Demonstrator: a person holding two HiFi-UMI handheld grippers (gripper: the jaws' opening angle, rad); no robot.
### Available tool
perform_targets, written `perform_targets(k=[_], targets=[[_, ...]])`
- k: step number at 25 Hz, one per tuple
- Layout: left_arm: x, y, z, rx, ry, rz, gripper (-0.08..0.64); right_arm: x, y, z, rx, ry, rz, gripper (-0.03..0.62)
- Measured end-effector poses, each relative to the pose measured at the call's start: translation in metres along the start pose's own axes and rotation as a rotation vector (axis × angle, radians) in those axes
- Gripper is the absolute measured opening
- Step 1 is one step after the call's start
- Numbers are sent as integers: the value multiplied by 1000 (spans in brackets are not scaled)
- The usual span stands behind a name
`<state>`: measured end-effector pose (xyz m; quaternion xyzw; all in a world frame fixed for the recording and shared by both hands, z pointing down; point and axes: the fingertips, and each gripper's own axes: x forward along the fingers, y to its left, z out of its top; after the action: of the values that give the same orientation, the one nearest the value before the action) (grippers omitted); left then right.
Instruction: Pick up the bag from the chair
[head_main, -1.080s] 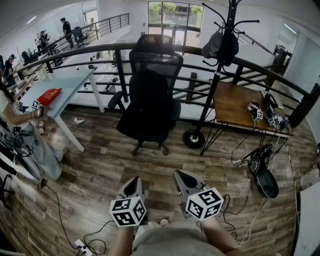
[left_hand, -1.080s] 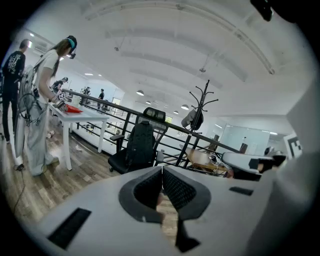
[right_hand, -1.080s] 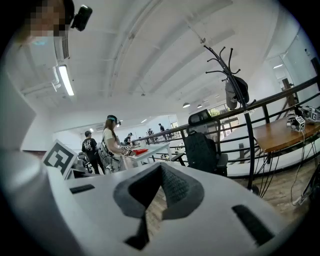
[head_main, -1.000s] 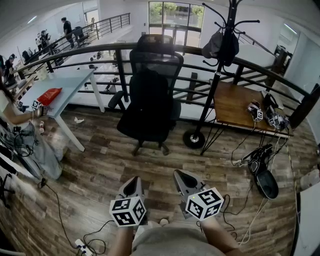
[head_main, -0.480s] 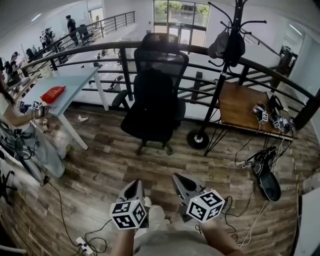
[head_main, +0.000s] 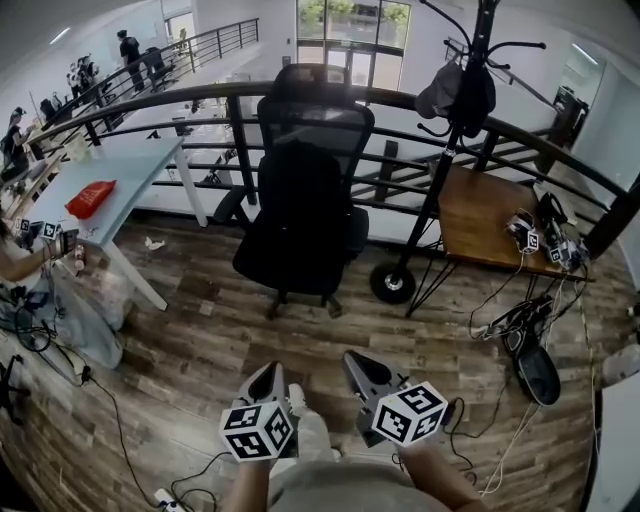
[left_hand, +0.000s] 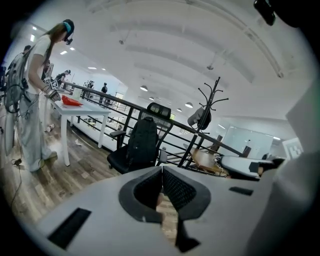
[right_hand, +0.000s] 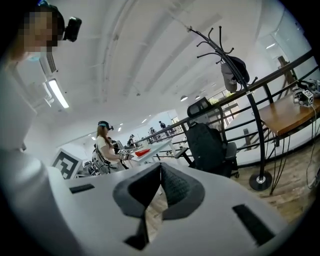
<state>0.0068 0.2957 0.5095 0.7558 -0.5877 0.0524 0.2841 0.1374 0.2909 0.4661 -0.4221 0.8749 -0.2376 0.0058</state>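
A black backpack stands upright on the seat of a black office chair, leaning on the backrest, in the middle of the head view. It also shows as the backpack in the left gripper view and the backpack in the right gripper view. My left gripper and right gripper are low in the head view, well short of the chair. Both are shut with nothing between their jaws, as the left gripper and the right gripper show.
A black coat stand with a cap and a dark bag rises right of the chair. A wooden desk stands right, a white table with a red packet left. A black railing runs behind. Cables and a dark bag lie on the floor right. A person stands left.
The view has crept forward a little toward the chair. Both grippers stay low and shut. The person at the left edge has slid farther out of view.
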Motion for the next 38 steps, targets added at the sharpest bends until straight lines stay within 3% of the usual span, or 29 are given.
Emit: perform_targets(k=[20,38], targets=[[151,87,131,0,-3,-20,3,196,-54,92,26,-24,2,0],[230,164,196,16,-3,-4,3,316,-81,132,37,-58,6,1]])
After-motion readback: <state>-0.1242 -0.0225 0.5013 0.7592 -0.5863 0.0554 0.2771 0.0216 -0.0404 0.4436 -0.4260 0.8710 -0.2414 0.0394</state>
